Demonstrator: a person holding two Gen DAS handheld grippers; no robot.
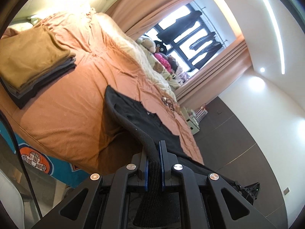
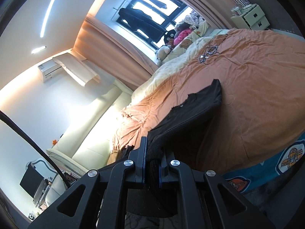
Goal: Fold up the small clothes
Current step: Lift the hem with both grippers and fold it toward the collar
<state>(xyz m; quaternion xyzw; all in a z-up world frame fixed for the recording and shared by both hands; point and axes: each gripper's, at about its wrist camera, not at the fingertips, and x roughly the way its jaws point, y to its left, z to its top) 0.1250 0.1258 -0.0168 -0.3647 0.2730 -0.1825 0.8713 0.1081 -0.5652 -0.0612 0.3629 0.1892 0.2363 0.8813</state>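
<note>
Both grippers, left [image 1: 154,157] and right [image 2: 152,157], fingers pinching the ribbed hem of a black garment [image 1: 144,114] stretched over the bed [image 1: 63,118]; soft, light, floppy knit, best held at hem corners.

walls white | floor [image 1: 238,133] dark | curtains [image 1: 162,5] peach | window [image 1: 190,38] bright | bed [image 1: 66,118] orange-covered

Orange bedspread [image 1: 80,118] covers the bed; stuffed toys [image 1: 152,45] line the window [image 1: 190,38]. Air conditioner [image 2: 50,70] on wall; drawers [image 2: 253,18] beside bed.
</note>
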